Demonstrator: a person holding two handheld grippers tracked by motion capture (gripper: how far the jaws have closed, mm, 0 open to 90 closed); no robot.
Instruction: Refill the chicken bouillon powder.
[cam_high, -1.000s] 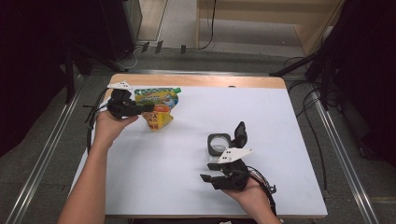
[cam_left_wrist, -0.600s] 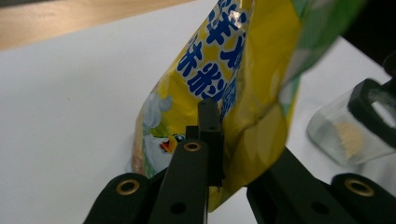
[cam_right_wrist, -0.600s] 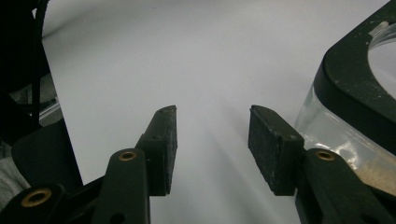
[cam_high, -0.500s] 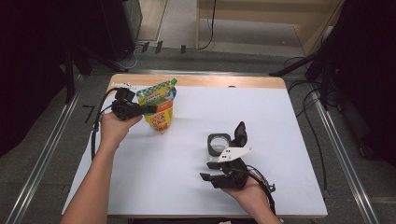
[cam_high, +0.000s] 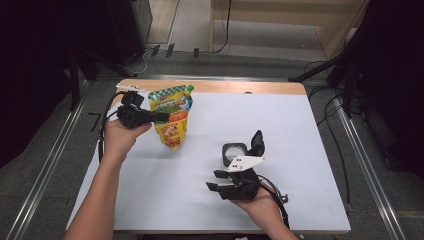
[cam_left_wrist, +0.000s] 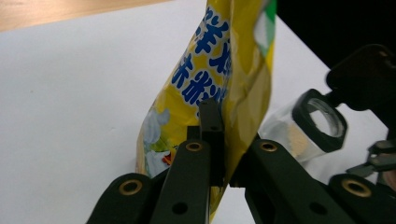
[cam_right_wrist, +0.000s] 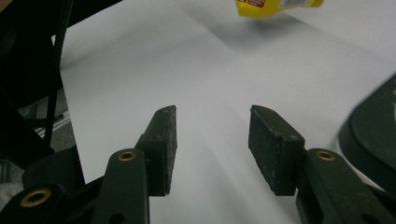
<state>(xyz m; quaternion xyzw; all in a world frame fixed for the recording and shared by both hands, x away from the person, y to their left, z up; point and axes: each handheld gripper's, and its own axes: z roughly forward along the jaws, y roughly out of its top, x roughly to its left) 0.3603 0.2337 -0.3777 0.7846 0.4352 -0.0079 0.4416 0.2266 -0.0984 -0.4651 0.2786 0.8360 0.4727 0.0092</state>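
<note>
A yellow pouch with a green top (cam_high: 172, 117) hangs above the white table (cam_high: 300, 130) at the back left, its lower end down. My left gripper (cam_high: 161, 117) is shut on the pouch's edge; in the left gripper view the two jaws pinch the yellow pouch (cam_left_wrist: 196, 84) between them. Near the front middle, my right gripper (cam_high: 215, 181) lies low over the table, open, with nothing between its pads (cam_right_wrist: 163, 140). A small clear jar with a black rim (cam_high: 233, 152) stands just behind the right gripper, apart from it.
A black lid-like piece (cam_high: 257, 142) stands beside the jar on its right. The jar (cam_left_wrist: 317, 123) also appears past the pouch in the left gripper view. The table's wooden back edge (cam_high: 240, 87) runs behind the pouch. Cables trail from both grippers.
The left gripper has raised the pouch from lying on the table to hanging upright and brought it slightly nearer. The right gripper and jar have not moved.
</note>
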